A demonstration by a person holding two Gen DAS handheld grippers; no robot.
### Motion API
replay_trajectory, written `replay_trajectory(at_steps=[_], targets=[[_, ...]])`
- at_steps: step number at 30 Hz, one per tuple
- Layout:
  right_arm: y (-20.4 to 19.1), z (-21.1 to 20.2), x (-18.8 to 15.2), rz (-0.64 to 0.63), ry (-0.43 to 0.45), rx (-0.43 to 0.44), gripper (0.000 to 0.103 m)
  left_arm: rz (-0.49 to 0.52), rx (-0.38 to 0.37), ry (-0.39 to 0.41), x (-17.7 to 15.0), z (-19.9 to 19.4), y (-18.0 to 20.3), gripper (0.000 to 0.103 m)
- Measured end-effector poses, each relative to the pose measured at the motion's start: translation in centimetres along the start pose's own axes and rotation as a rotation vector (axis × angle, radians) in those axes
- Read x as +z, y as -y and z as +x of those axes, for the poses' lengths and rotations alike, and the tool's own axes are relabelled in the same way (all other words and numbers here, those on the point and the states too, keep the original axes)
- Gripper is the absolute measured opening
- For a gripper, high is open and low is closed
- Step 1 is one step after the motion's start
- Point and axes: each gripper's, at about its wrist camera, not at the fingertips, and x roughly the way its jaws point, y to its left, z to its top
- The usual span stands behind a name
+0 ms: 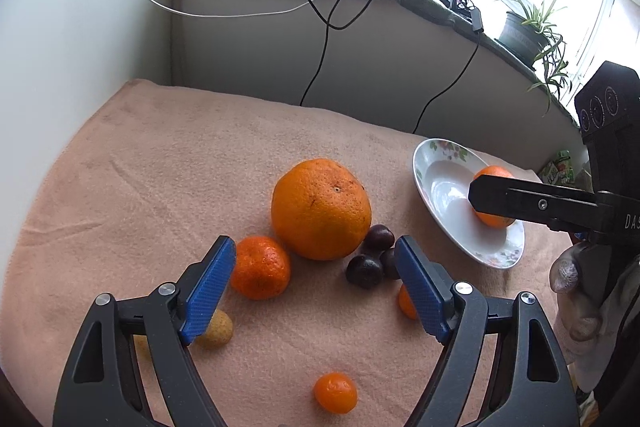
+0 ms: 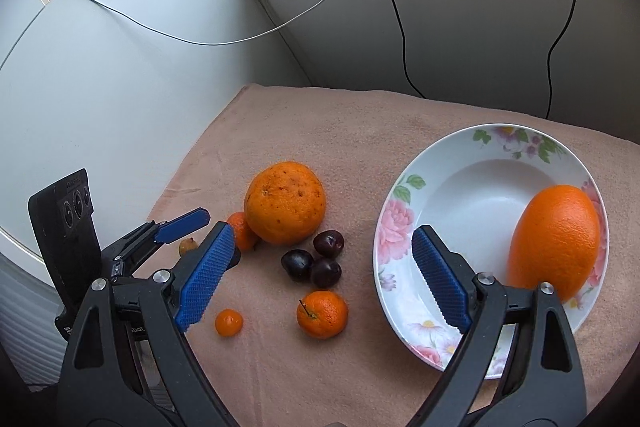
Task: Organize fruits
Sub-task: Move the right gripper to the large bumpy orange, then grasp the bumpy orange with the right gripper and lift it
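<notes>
While both grippers' fingers stand apart, the firm, heavy large orange (image 1: pixel 320 209) at frame centre needs a wide grasp across its middle.

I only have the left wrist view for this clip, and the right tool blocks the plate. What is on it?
Observer: One orange lies in the plate, against its right side. Nothing else is in it.
Reviewer: Is the right tool gripping it?
Observer: No. The right tool is open, and the orange sits outside its jaws, to their right.
Reviewer: The left tool covers part of a fruit near the plums.
Observer: That is a small mandarin with a stem, lying apart from the three plums.
</notes>
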Motion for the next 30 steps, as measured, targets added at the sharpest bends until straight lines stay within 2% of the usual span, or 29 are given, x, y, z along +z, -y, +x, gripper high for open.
replay_trajectory(at_steps=[6,11,14,23,28,30], targets=[[-0.7,2.4,1.2,-0.010,-0.050,0.033,0.092,0.013,-0.015,-0.015,0.4,0.7,-0.1,0.081],[-0.5,4.5,2.2,0.030,-0.090,0.097,0.092,0.003,-0.029,-0.017,0.7,1.3,-0.4,0.078],[-0.3,5.4,2.5,0.056,-0.114,0.121,0.082,-0.002,-0.040,-0.021,0.8,1.6,-0.5,0.072],[-1.1,8.2,3.2,0.040,-0.152,0.093,0.080,0.018,-0.057,-0.029,1.1,2.1,-0.4,0.069],[-1.4,9.0,3.0,0.024,-0.173,0.079,0.075,0.028,-0.066,-0.038,1.2,2.3,-0.1,0.061],[-1.6,9.6,2.9,0.014,-0.186,0.069,0.075,0.031,-0.062,-0.037,1.2,2.4,-0.1,0.061]])
